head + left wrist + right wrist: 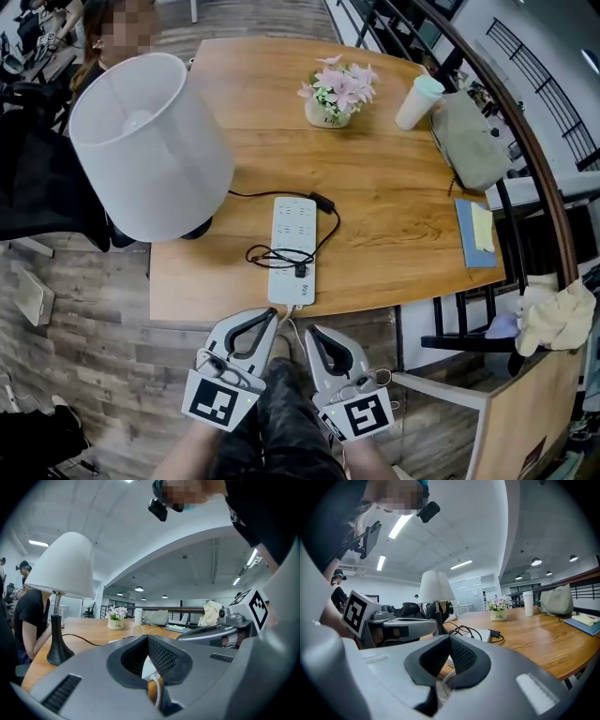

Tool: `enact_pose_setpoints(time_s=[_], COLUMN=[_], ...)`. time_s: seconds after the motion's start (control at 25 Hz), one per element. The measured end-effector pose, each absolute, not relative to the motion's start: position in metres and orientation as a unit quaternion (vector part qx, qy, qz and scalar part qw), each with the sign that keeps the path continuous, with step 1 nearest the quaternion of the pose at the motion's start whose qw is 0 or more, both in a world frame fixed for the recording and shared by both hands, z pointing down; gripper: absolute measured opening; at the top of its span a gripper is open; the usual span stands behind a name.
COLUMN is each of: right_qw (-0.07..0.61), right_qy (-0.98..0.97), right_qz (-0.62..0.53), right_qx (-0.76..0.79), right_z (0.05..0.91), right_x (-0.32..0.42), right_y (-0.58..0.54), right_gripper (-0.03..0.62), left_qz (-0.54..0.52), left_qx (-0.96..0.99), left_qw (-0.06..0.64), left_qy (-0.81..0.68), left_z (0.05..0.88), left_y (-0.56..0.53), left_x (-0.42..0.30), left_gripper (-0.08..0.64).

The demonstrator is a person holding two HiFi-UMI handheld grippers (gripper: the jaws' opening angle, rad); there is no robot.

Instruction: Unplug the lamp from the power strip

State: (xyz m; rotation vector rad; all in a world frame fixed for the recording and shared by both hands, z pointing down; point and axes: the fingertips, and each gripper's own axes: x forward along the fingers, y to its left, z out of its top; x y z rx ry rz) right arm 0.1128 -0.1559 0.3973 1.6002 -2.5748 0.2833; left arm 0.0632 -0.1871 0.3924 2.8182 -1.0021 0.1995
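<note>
A lamp with a white shade (150,141) stands at the left of the wooden table (394,187). Its black cord (281,255) runs to the white power strip (293,246), loops on it, and ends in a black plug (301,270) near the strip's near end. My left gripper (270,317) and right gripper (312,334) hang side by side just below the table's near edge, in front of the strip. Both are shut on nothing. The left gripper view shows the lamp (63,573) to the left. The right gripper view shows the strip (480,634) ahead.
A flower pot (335,94), a cup (418,100) and a grey bag (469,141) sit at the far right of the table. A blue notebook (478,232) lies near the right edge. A person (103,37) sits behind the lamp. A railing (525,122) runs along the right.
</note>
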Motion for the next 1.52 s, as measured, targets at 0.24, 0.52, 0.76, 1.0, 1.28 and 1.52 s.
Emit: enact_pose_setpoints(time_s=[0.24,0.52,0.76,1.0,1.28,1.52], right_qw=[0.061,0.074,0.073,0.109,0.136,0.158], right_qy=[-0.847,-0.838,-0.830,-0.823,-0.813,-0.803], right_qz=[0.099,0.101,0.126,0.136,0.158,0.173], right_qx=[0.518,0.530,0.539,0.541,0.543,0.548], right_z=[0.414,0.428,0.433,0.443,0.452,0.459], right_x=[0.114,0.120,0.123,0.123,0.122,0.122], right_y=[-0.182,-0.216,-0.235,-0.247,-0.259,-0.265], right_gripper=[0.008,0.008,0.020,0.086,0.086,0.086], left_qz=[0.079,0.104,0.161,0.203,0.239,0.269], left_qx=[0.942,0.934,0.928,0.917,0.909,0.902], left_qw=[0.044,0.057,0.052,0.057,0.068,0.056], left_qy=[-0.324,-0.338,-0.332,-0.339,-0.335,-0.335], left_z=[0.402,0.420,0.438,0.454,0.469,0.478], left_y=[-0.204,-0.226,-0.232,-0.240,-0.249,-0.252], left_x=[0.078,0.085,0.092,0.091,0.094,0.094], left_gripper=[-0.003,-0.003,-0.003,-0.003,-0.003,-0.003])
